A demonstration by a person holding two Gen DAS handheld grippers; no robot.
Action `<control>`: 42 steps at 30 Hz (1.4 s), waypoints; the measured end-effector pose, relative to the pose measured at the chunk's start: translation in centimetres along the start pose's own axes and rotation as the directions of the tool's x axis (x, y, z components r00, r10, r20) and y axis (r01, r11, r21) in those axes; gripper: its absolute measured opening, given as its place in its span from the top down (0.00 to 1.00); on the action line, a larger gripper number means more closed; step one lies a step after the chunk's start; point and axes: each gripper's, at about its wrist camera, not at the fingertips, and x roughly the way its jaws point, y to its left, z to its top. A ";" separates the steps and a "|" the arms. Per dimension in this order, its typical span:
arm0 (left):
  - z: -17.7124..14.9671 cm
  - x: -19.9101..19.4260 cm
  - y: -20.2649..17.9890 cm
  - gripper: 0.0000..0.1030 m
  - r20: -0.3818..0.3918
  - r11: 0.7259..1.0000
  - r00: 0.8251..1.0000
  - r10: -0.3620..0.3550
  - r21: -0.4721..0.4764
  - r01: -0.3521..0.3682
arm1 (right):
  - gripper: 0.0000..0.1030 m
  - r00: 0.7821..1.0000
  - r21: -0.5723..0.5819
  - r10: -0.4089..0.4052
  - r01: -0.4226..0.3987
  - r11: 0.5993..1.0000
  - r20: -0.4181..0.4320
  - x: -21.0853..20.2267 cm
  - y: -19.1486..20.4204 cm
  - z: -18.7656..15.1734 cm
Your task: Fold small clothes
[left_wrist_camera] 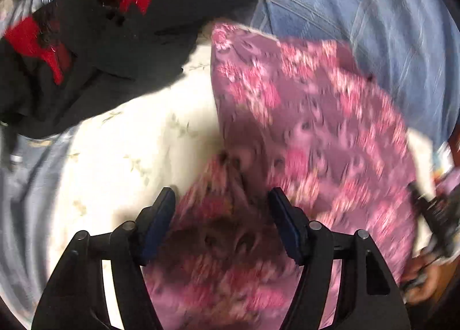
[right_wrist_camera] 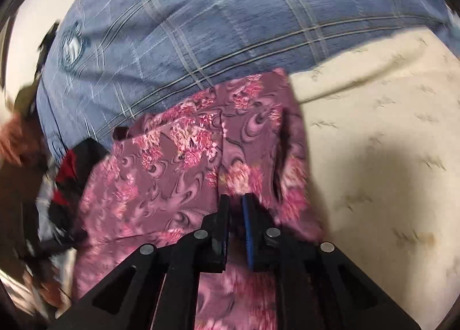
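Note:
A pink and mauve floral garment (left_wrist_camera: 316, 128) lies rumpled on a cream sheet (left_wrist_camera: 129, 143). My left gripper (left_wrist_camera: 221, 200) points down over its near part, jaws wide apart, with a bunch of the fabric rising between them; the pads do not clearly press it. In the right wrist view the same garment (right_wrist_camera: 172, 172) spreads ahead, partly folded over itself. My right gripper (right_wrist_camera: 235, 200) has its jaws almost together, pinching a fold of it at the near edge. The picture is blurred by motion.
A blue plaid cloth (right_wrist_camera: 215, 28) lies beyond the garment, also seen as blue plaid cloth (left_wrist_camera: 359, 13). A black and red garment (left_wrist_camera: 115, 28) is heaped at the far left. The cream sheet (right_wrist_camera: 373, 143) stretches to the right. A hand (left_wrist_camera: 425, 281) shows at the right edge.

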 end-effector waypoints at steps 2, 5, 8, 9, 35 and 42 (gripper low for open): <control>-1.0 -1.4 1.2 0.34 -0.024 0.997 0.998 -0.059 -0.048 0.058 | 0.86 1.000 0.055 0.014 -0.014 0.998 0.004 -2.1 -0.8 -0.8; -3.2 -4.4 4.7 0.34 -0.031 0.982 0.992 -0.118 -0.150 0.113 | 0.64 1.000 0.043 -0.005 0.004 0.999 0.023 -6.6 -2.2 -2.9; -5.9 -6.2 7.6 0.34 -0.055 0.975 0.993 -0.104 -0.200 0.091 | 0.60 0.999 0.019 -0.050 0.050 0.999 0.017 -10.9 -4.2 -6.4; -6.4 -6.7 8.5 0.34 -0.071 0.975 0.993 -0.098 -0.207 0.082 | 0.60 0.998 0.019 -0.067 0.067 0.998 0.008 -12.1 -5.1 -7.8; -24.9 -9.5 5.9 0.78 -0.201 0.992 0.971 -0.126 -0.012 0.126 | 0.72 0.966 -0.086 0.127 -0.150 0.985 -0.227 -18.0 -5.9 -23.5; -23.9 -10.5 6.4 0.94 -0.198 0.957 0.938 -0.283 -0.118 0.264 | 0.93 0.951 -0.070 0.206 -0.227 0.971 -0.231 -18.9 -5.4 -22.9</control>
